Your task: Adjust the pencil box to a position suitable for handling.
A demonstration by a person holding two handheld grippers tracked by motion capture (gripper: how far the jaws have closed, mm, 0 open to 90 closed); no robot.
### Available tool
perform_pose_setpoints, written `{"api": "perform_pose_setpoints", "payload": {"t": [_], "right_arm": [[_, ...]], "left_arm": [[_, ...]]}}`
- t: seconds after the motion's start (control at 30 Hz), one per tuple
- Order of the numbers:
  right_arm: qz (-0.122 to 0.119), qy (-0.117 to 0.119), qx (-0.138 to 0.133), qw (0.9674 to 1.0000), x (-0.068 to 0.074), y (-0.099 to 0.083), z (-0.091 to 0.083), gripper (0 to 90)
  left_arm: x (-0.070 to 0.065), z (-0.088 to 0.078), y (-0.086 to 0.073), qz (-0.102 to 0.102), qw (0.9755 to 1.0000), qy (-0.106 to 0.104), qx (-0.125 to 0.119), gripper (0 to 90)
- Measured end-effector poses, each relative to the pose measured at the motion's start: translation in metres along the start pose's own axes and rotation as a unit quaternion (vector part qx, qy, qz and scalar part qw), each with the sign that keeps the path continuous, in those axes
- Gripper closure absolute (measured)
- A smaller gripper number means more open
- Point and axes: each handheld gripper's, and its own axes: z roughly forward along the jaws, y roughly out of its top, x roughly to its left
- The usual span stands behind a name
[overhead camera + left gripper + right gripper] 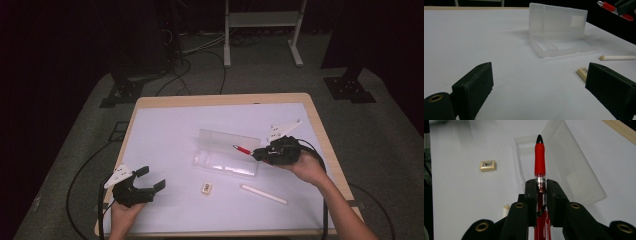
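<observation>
One red pen (539, 162), clamped in the right gripper (261, 153), should be levelled over the open clear case (226, 162) before release; left gripper (150, 178) rests wide open.

I am working in what looks like a lab or recording studio rather than a home. The wooden table (320, 125) carries a plain white sheet (165, 135) and stands on grey carpet (390, 135). Black curtains (60, 40) close off the far side. Cables (200, 52) trail over the floor, and black stand feet (348, 88) and a white metal frame (262, 20) stand beyond.
</observation>
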Motion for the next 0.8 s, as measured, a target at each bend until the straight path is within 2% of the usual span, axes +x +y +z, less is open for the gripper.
{"api": "perform_pose_setpoints", "payload": {"t": [0.8], "right_arm": [[-0.024, 0.011, 0.003, 0.9996, 0.001, 0.021, 0.013, 78.7]], "left_arm": [[0.000, 0.000, 0.000, 0.000, 1.0000, -0.001, -0.002, 7.3]]}}
